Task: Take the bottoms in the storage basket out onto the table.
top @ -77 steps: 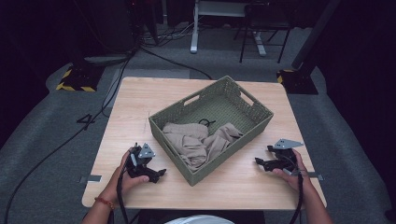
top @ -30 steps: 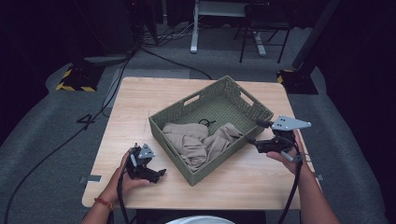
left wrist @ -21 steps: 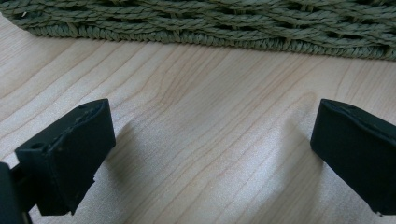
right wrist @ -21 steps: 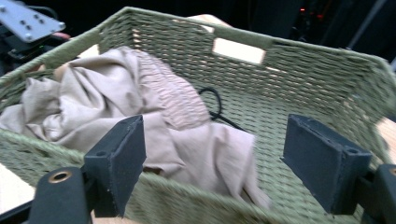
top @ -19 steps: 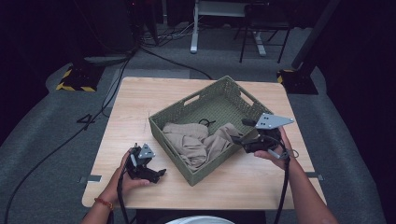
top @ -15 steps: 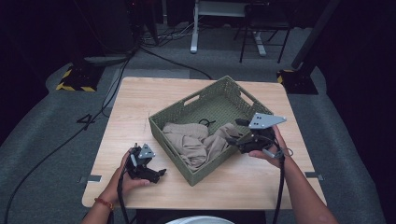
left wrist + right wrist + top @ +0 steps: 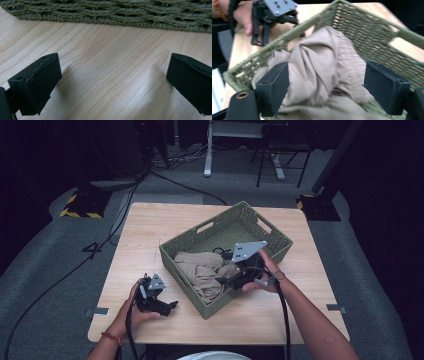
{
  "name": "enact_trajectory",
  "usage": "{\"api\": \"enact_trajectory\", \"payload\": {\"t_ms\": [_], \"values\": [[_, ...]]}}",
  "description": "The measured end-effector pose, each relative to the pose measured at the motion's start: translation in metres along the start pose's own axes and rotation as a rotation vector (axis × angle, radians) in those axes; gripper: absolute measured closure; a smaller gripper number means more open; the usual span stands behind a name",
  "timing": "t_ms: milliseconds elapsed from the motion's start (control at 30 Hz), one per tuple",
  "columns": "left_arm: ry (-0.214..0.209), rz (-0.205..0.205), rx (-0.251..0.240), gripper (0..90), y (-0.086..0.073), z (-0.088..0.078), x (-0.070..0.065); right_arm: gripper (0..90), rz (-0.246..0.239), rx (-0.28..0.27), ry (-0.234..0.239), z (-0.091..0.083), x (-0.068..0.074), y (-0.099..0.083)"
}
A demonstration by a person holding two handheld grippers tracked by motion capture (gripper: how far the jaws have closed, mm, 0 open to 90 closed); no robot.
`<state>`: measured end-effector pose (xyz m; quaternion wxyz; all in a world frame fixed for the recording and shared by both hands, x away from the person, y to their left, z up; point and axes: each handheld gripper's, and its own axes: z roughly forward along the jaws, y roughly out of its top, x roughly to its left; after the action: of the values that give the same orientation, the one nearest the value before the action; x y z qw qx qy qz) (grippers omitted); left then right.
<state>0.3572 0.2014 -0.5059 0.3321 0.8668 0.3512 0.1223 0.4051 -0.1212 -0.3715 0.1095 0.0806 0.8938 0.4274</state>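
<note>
Beige cloth (image 7: pixel 322 72) is lying bunched between the spread jaws of the right gripper (image 7: pixel 325 90), which is reaching over the near wall of the green woven basket (image 7: pixel 372 27). The jaws are standing wide on either side of a raised fold, and neither pad seems to be pressing the fabric yet, so the grasp looks about to happen, not made. Beyond those jaws the cloth is filling the nearer end of the basket, while the farther end is showing bare weave.

The left gripper (image 7: pixel 112 82) is resting low over the bench (image 7: pixel 105 62) with its jaws spread and nothing between them; just ahead of them the basket's outer wall is running across.

By my reading the work is at its start: the reach into the basket is done, and closing on the cloth and lifting it out are left.

The high view is giving the whole layout, with the right gripper (image 7: pixel 239 272) over the cloth (image 7: pixel 202 270) inside the basket (image 7: pixel 200 227) and the left gripper (image 7: pixel 159 301) off to the side on the bench (image 7: pixel 150 225). The right gripper view is adding the folds of the cloth and how the jaws straddle them, and, past the rim, the other gripper in the person's hand (image 7: pixel 244 15).
</note>
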Motion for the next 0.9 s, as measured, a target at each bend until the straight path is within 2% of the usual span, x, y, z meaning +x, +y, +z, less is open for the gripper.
{"api": "enact_trajectory", "payload": {"t_ms": [167, 233, 267, 300, 367, 400, 467, 567, 667, 767, 900], "values": [[0.0, 0.0, 0.0, 0.3, 0.0, 0.0, 0.0, 20.4, -0.034, 0.069, 0.098, 0.019, 0.0, 0.011], [0.0, 0.0, 0.0, 0.3, 0.0, 0.0, 0.0, 20.3, -0.054, 0.101, 0.122, 0.027, 0.001, 0.013], [0.0, 0.0, 0.0, 0.3, 0.0, 0.0, 0.0, 20.3, -0.054, 0.101, 0.122, 0.027, 0.001, 0.013], [0.0, 0.0, 0.0, 0.3, 0.0, 0.0, 0.0, 20.3, -0.07, 0.142, 0.137, 0.037, 0.001, 0.016], [0.0, 0.0, 0.0, 0.3, 0.0, 0.0, 0.0, 20.7, -0.076, 0.159, 0.141, 0.04, 0.002, 0.016], [0.0, 0.001, -0.001, 0.3, 0.0, 0.0, 0.0, 20.5, -0.101, 0.211, 0.142, 0.051, 0.002, 0.018], [0.0, 0.0, 0.0, 0.3, 0.0, 0.0, 0.0, 21.1, -0.113, 0.266, 0.15, 0.059, 0.003, 0.022], [0.0, 0.0, 0.0, 0.3, 0.0, 0.0, 0.0, 21.6, -0.156, 0.275, 0.122, 0.065, 0.002, 0.028], [0.0, 0.001, -0.001, 0.2, 0.0, 0.0, 0.0, 20.8, -0.157, 0.302, 0.164, 0.075, -0.001, 0.029], [0.0, 0.0, 0.0, 0.3, 0.0, 0.0, 0.0, 19.5, -0.184, 0.334, 0.174, 0.087, -0.002, 0.028], [0.0, 0.001, -0.001, 0.3, 0.0, 0.0, 0.0, 17.6, -0.191, 0.365, 0.204, 0.101, -0.005, 0.026]]}}
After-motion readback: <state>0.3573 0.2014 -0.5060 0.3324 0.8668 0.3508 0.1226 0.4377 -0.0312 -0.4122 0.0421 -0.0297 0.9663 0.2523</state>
